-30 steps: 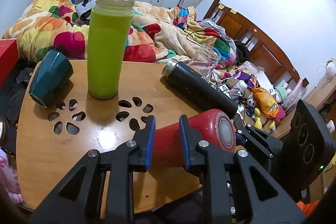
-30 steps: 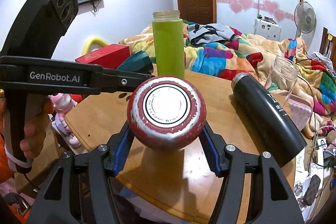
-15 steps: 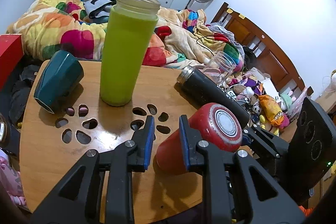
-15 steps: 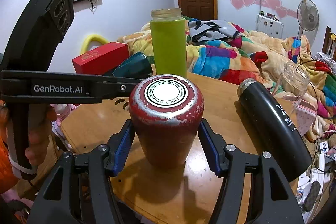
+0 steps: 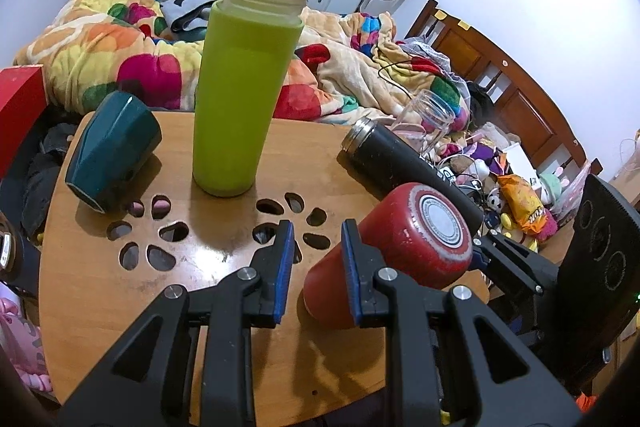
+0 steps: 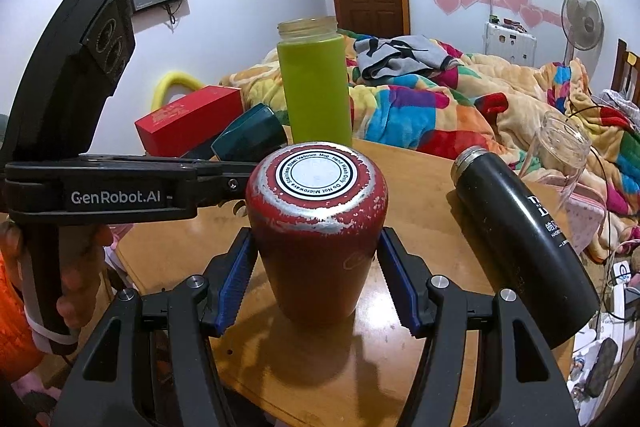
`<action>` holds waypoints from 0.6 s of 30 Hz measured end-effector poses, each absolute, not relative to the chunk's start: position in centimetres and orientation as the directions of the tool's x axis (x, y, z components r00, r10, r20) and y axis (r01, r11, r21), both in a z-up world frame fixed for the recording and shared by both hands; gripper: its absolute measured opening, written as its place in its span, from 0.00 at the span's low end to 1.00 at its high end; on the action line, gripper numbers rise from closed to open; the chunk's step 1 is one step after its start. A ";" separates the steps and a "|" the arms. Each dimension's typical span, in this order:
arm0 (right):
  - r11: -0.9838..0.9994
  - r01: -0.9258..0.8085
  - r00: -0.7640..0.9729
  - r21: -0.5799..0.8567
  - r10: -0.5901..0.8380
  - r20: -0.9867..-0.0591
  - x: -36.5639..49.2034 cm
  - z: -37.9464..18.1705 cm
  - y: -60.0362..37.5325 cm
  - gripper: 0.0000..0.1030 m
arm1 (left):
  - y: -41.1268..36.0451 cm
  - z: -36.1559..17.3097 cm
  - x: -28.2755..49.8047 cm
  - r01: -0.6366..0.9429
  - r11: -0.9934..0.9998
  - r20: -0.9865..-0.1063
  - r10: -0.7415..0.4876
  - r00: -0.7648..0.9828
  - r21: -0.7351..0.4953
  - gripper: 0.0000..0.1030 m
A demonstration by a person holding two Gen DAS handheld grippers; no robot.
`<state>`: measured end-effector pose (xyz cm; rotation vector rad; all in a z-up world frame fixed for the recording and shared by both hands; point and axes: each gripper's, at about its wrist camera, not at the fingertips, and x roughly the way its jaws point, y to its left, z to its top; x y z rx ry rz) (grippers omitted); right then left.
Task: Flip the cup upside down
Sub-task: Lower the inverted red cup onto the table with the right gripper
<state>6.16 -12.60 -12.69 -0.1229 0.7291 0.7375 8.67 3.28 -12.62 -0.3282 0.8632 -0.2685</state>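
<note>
A red vacuum cup (image 6: 318, 227) stands upside down on the wooden table (image 6: 424, 179), its worn base with a round label facing up. My right gripper (image 6: 318, 277) has its blue pads on both sides of the cup's lower body and grips it. In the left wrist view the same cup (image 5: 394, 253) stands just right of my left gripper (image 5: 316, 271), which is open and empty; the cup lies outside its right finger. The left gripper also shows in the right wrist view (image 6: 120, 193), held by a hand.
A tall green bottle (image 5: 242, 87) stands at the table's middle back. A dark teal cup (image 5: 110, 151) lies on its side at the left. A black flask (image 5: 404, 173) lies at the right, with a clear glass (image 5: 428, 119) behind it. A red box (image 6: 188, 119) and a bed sit beyond.
The right gripper turned the red cup from lying sideways to standing base-up on the table. The left gripper let go of it and now sits open beside it.
</note>
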 end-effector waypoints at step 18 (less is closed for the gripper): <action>0.741 -0.656 0.508 0.142 0.573 -0.643 5.4 -12.3 -12.8 0.57 | 3.9 -11.7 6.5 0.074 0.952 -0.701 -0.270 0.660 -0.296 0.44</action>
